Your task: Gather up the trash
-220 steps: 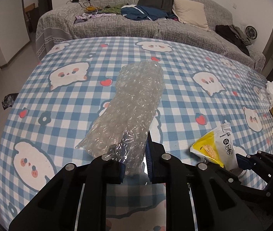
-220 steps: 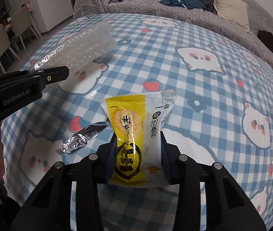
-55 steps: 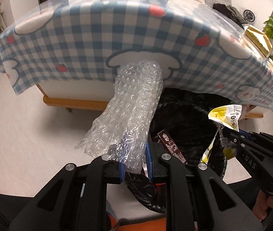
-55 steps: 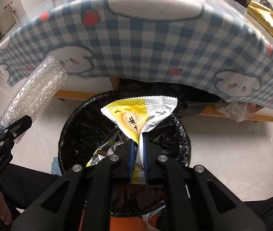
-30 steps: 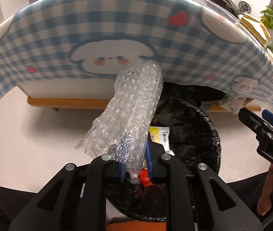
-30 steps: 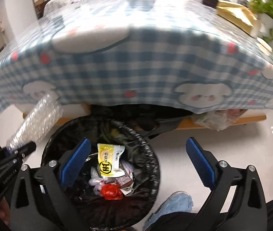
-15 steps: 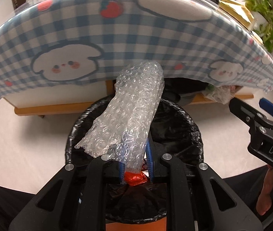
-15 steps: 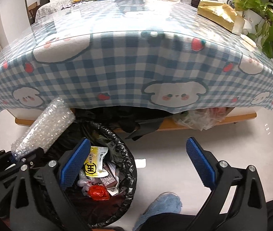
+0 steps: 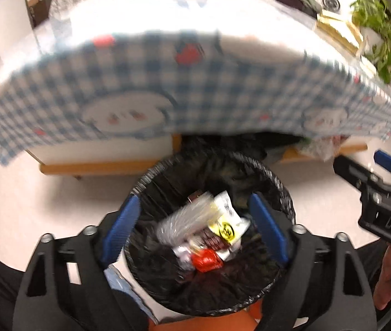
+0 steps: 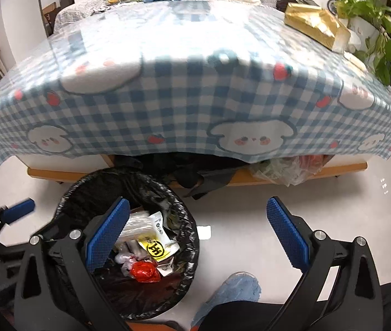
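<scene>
A black-lined trash bin stands on the floor before the table. The bubble wrap lies loose inside it, beside the yellow snack packet and red trash. My left gripper hangs over the bin with its jaws opening wide and nothing pressed between the blue pads. In the right wrist view my right gripper is open and empty, above the floor just right of the bin; it also shows at the right edge as the right gripper of the left wrist view.
The table with a blue checked cloth overhangs the bin. A gold package and a potted plant sit at its far right. Bags are stuffed under the table. A person's blue shoe stands near the bin.
My left gripper has opened and let go of the bubble wrap, which has dropped into the bin. Both grippers have risen a little.
</scene>
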